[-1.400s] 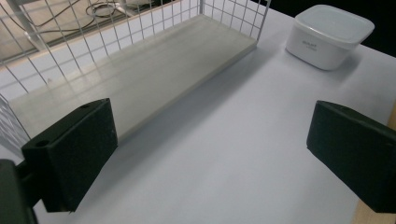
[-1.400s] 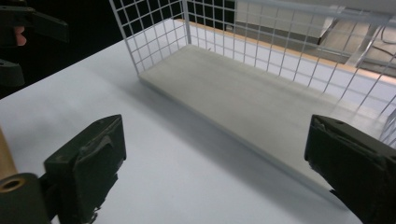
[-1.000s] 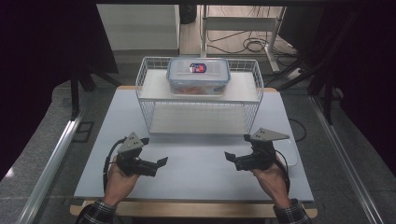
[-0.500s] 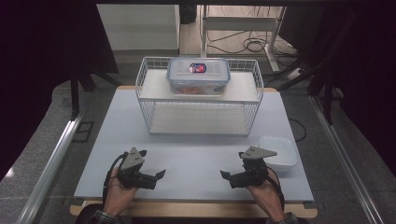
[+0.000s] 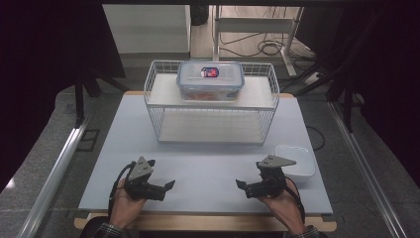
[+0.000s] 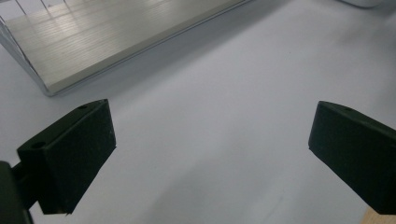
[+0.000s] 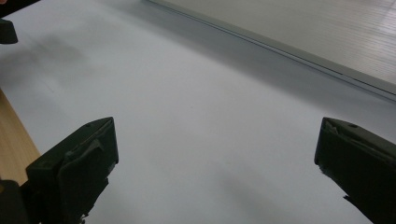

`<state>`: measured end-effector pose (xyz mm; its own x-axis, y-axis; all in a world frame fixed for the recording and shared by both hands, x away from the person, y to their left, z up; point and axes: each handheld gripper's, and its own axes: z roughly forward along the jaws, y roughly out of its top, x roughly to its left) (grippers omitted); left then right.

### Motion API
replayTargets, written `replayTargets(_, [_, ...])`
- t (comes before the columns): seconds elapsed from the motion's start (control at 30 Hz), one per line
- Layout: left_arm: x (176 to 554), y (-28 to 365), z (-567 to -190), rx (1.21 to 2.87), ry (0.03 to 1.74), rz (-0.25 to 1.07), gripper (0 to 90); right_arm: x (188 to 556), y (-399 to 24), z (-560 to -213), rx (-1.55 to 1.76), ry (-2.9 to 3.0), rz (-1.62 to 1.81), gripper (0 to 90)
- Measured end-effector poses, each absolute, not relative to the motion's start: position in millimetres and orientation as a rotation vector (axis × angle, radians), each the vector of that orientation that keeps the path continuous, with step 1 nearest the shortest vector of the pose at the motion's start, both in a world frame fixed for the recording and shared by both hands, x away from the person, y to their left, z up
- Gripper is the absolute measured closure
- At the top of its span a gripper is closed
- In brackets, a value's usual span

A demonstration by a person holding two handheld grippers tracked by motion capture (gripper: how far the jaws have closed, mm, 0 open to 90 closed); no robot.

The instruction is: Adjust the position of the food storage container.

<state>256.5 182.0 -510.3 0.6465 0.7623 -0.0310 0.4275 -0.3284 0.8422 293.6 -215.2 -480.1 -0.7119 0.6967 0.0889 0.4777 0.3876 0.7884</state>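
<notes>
Lidded container (image 5: 210, 81) sits on top shelf of wire rack (image 5: 153, 111), far side of table (image 5: 124, 129), well apart from both your grippers. Contents reddish-orange through clear wall, can't tell what. White dish (image 5: 302, 158) just beside your right gripper (image 5: 239, 184), looks empty.

Left gripper (image 5: 170, 184) low near front edge, jaws wide, holding nothing. Right likewise.

Step, by my judgement: rest pose, nothing engaged. Next move calls for long forward reach, up to shelf height.

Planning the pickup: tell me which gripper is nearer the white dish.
Right. The right gripper sits just beside the white dish, at its near-left edge; the left gripper is far across the table on the opposite side.
</notes>
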Motion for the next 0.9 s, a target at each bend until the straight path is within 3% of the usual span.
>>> replayTargets(0.17, [257,185,-510,1.967,0.947,0.497,0.5,294,-217,-480,1.041,2.385,1.186,1.3])
replayTargets(0.4, [258,189,-510,1.953,0.979,0.524,0.6,297,-232,-473,1.078,2.32,1.199,13.5])
replayTargets(0.57, [258,188,-511,1.964,0.986,0.527,0.6,299,-246,-467,1.097,2.27,1.185,26.5])
replayTargets(0.6, [258,187,-511,1.967,0.988,0.526,0.6,300,-253,-465,1.113,2.249,1.17,32.7])
replayTargets(0.63, [258,187,-511,1.968,0.99,0.527,0.6,300,-253,-465,1.113,2.249,1.17,32.7])
replayTargets(0.67, [258,187,-511,1.967,0.991,0.528,0.6,302,-260,-463,1.135,2.231,1.148,39.2])
replayTargets(0.77, [258,187,-511,1.966,0.992,0.53,0.7,304,-268,-461,1.159,2.203,1.125,44.9])
replayTargets(0.8, [259,188,-511,1.966,0.994,0.529,0.7,306,-278,-459,1.185,2.177,1.118,52.8])
replayTargets(0.83, [259,188,-511,1.965,0.996,0.527,0.7,306,-278,-459,1.185,2.177,1.118,52.8])
replayTargets(0.87, [259,188,-511,1.964,0.997,0.524,0.8,307,-287,-457,1.208,2.162,1.1,60.8])
replayTargets(0.9, [259,188,-511,1.963,0.997,0.524,0.8,307,-287,-457,1.208,2.162,1.1,60.8])
